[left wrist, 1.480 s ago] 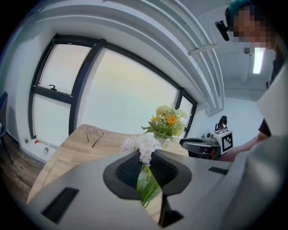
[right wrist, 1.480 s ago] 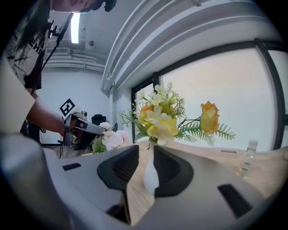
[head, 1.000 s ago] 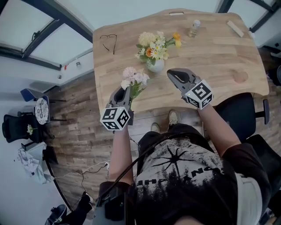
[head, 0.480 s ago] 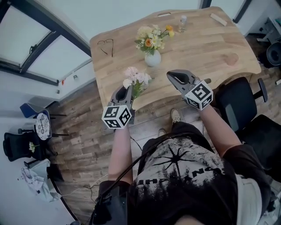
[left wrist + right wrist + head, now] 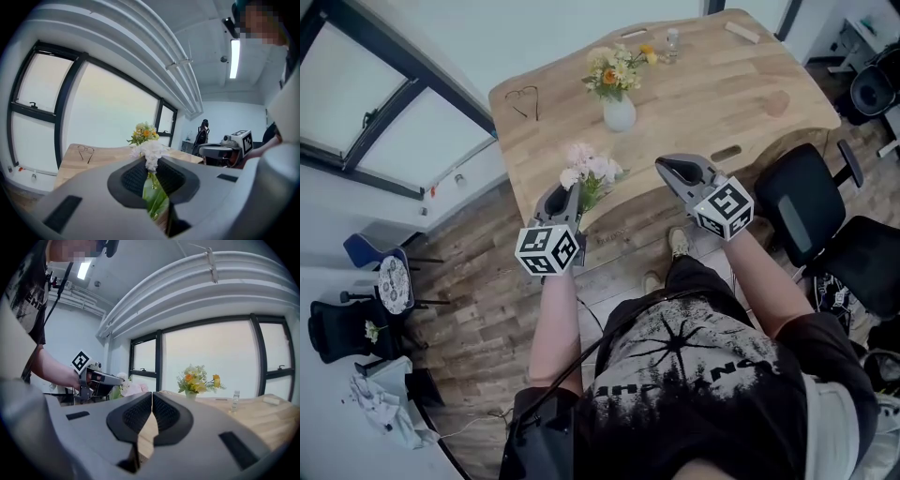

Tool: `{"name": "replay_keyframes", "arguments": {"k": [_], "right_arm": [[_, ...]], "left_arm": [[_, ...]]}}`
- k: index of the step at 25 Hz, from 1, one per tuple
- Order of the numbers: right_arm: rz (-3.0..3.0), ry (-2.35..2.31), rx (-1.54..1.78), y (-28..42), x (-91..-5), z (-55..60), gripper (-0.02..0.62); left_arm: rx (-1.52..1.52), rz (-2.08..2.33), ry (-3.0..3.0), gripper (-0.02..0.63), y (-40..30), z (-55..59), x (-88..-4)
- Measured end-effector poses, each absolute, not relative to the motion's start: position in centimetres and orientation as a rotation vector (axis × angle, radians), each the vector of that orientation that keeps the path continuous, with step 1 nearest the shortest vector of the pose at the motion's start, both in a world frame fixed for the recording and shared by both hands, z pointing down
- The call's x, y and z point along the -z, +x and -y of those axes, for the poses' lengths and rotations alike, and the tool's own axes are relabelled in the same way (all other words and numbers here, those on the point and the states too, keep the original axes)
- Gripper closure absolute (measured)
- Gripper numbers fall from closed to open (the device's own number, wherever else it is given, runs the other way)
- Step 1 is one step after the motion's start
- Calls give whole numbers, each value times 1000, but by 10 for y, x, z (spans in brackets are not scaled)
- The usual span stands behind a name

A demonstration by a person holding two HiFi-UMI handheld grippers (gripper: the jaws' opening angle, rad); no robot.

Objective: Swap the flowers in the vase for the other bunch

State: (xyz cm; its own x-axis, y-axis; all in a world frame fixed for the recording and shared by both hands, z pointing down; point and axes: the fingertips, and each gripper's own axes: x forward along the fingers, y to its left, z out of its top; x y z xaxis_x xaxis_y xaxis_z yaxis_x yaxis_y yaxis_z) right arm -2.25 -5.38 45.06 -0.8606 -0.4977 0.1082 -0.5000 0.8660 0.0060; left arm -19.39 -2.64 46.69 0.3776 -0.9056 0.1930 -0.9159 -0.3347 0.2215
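The left hand-held gripper (image 5: 567,194) pinches the stems of the pink bunch (image 5: 589,172). The right hand-held gripper (image 5: 671,168) is closed and empty. The white vase (image 5: 619,114) of yellow flowers (image 5: 614,67) stands well ahead on the surface (image 5: 712,98). Best to open the right jaws, grip those stems low and lift straight up.

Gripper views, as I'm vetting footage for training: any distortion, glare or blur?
Left gripper view: fisheye curves the window frame, panes blown out white, the pale bunch slightly soft. Right gripper view: same bending, black corners, vase flowers backlit yet clear.
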Motion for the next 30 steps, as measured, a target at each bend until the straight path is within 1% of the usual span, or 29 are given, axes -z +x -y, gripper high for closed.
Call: {"name": "replay_keyframes", "arguments": {"k": [8,30], "right_arm": [[2916,806,-21,-25,-449,39,577],[2916,805,27,-38,-440,44,578]], "left_arm": [[-20,1623,2338,548,-202,6,-465],[-19,1621,2350,548,-204,4,-460]]}}
